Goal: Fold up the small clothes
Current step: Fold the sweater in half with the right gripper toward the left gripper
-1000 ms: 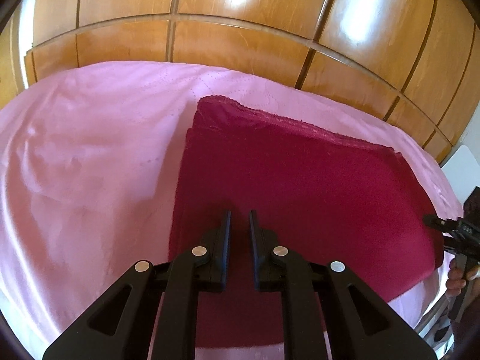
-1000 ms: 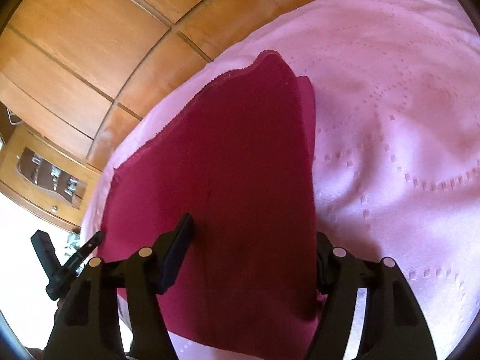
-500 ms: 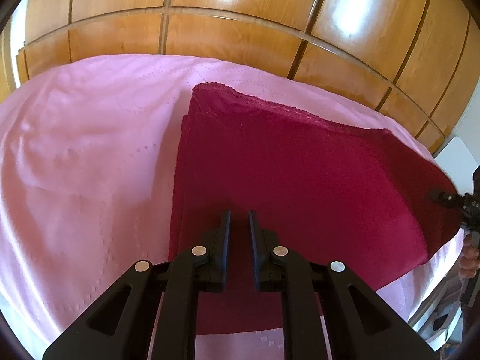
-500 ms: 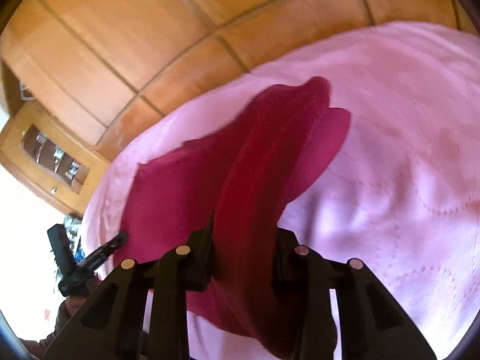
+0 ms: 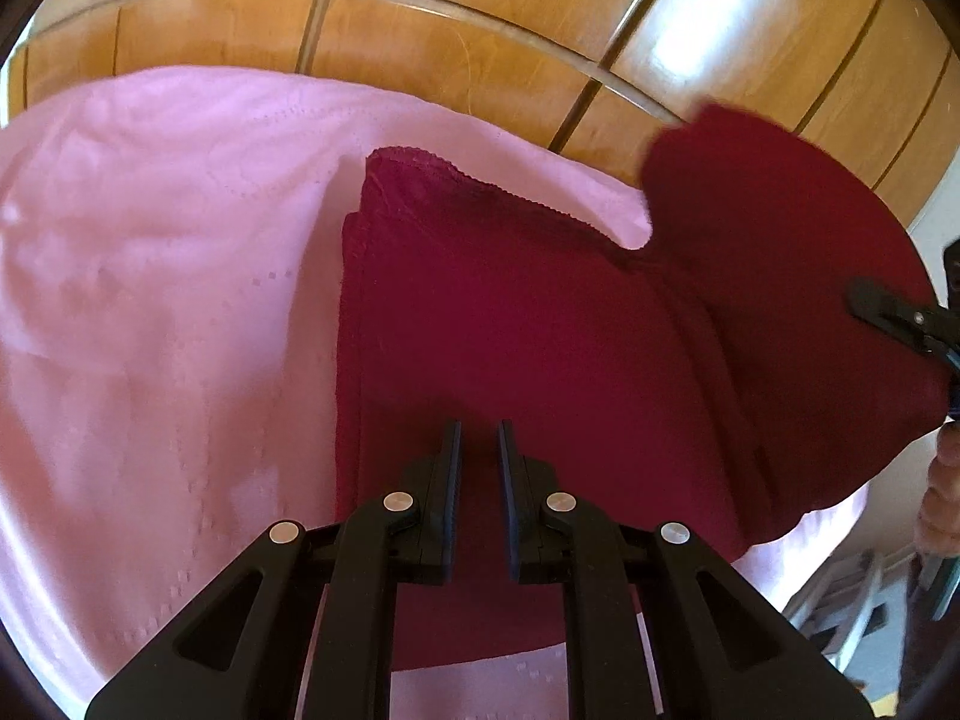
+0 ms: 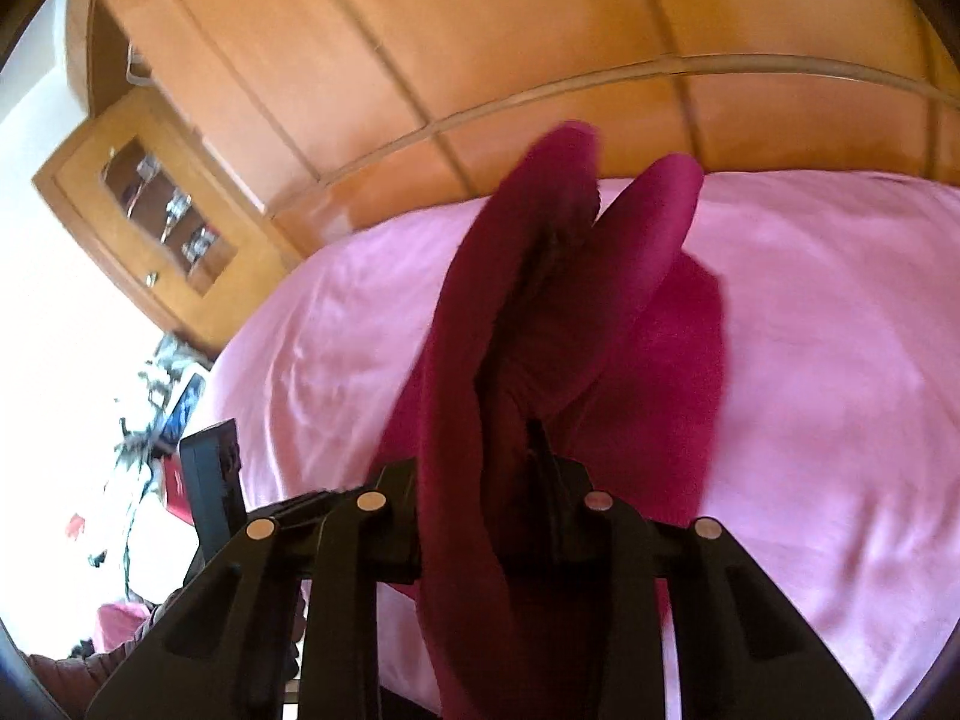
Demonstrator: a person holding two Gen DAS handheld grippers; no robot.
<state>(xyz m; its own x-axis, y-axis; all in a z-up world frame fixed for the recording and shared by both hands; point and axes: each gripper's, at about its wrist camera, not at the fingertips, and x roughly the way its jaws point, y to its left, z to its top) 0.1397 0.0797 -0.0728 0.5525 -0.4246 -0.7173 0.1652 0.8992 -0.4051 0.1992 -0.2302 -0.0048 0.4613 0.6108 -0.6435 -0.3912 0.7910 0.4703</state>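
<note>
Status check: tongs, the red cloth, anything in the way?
Left tongs shut, nothing between them, over red cloth. Right tongs just closed on cloth's edge, that side off the pink sheet. Nothing in the way.

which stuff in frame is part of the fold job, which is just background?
In the job:
- dark red knitted cloth
- right tool, shut on its raised edge
- left tool, shut over the cloth

Just there:
- pink bedspread
- glass-fronted wooden wall cabinet
</note>
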